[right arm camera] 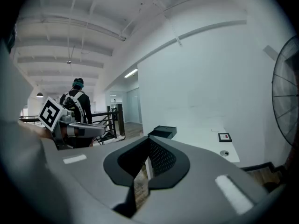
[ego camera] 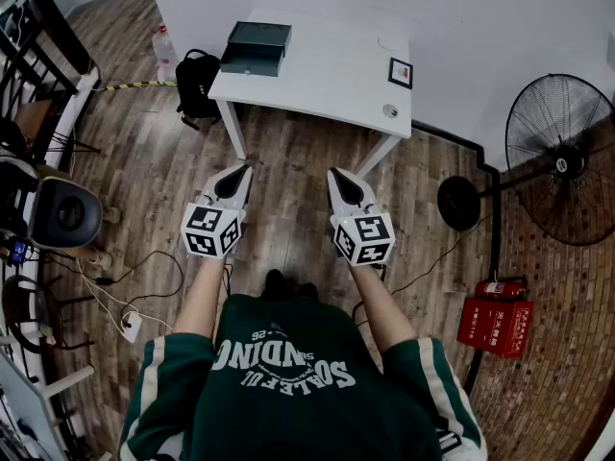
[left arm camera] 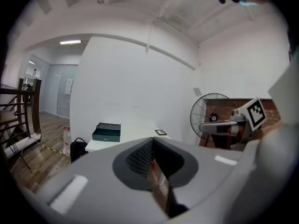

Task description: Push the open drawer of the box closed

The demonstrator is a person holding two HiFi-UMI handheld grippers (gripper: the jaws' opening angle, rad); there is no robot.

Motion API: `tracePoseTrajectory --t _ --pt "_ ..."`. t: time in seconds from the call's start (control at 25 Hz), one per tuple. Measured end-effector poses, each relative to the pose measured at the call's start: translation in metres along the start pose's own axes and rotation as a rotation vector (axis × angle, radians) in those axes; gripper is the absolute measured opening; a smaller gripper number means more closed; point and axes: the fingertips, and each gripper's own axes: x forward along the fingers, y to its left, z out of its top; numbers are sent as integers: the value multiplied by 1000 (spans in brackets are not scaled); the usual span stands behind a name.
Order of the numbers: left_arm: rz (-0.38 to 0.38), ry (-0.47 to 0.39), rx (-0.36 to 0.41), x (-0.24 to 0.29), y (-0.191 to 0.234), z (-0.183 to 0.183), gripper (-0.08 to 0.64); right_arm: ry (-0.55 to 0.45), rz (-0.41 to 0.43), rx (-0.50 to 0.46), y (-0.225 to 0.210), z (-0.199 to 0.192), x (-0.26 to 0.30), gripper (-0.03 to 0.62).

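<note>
A white table stands at the far side of the scene, close to a white wall, its near edge running across ahead of the person. Between that edge and the person lies a bare stretch of wooden floor. A black backpack sits on the floor just beside the table's left end. A standing fan is well off to the right, and a stair railing lines the far left.

The box, dark green, rests on the far-left corner of the table, close to its left edge. The drawer faces the near side and seems to jut out a little from under the lid. To the right of the box the tabletop is mostly bare, with a small black frame near the right end.

The left gripper and the right gripper are held side by side over the floor, near the table's near edge, both pointing toward the table and well apart from the box. In its own view, the left gripper has its jaws pressed together with nothing between them. The right gripper is likewise closed on nothing, and neither touches anything.
</note>
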Motion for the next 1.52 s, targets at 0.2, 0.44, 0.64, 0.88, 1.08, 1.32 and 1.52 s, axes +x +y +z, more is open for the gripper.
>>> tracePoseTrajectory --t 0.2,0.44,0.64,0.88,1.08,1.32,1.52 --pt "-4 3 -5 5 6 -1 54 -5 16 2 1 -4 6 2" --pt "-12 3 3 11 25 3 54 -16 -16 19 1 -1 22 2" --pt "-40 12 4 17 35 -2 54 -81 -21 43 6 2 28 2" --pt "-53 28 8 16 54 -5 54 -59 -30 37 21 -4 42 2" --pt "-60 36 4 33 66 -4 54 -45 -50 23 10 -4 57 2" --pt "-62 53 -7 61 83 -4 54 -36 -72 23 -9 -4 83 2" --pt "-38 58 -14 94 99 2 52 -23 -57 26 -34 -1 120 2"
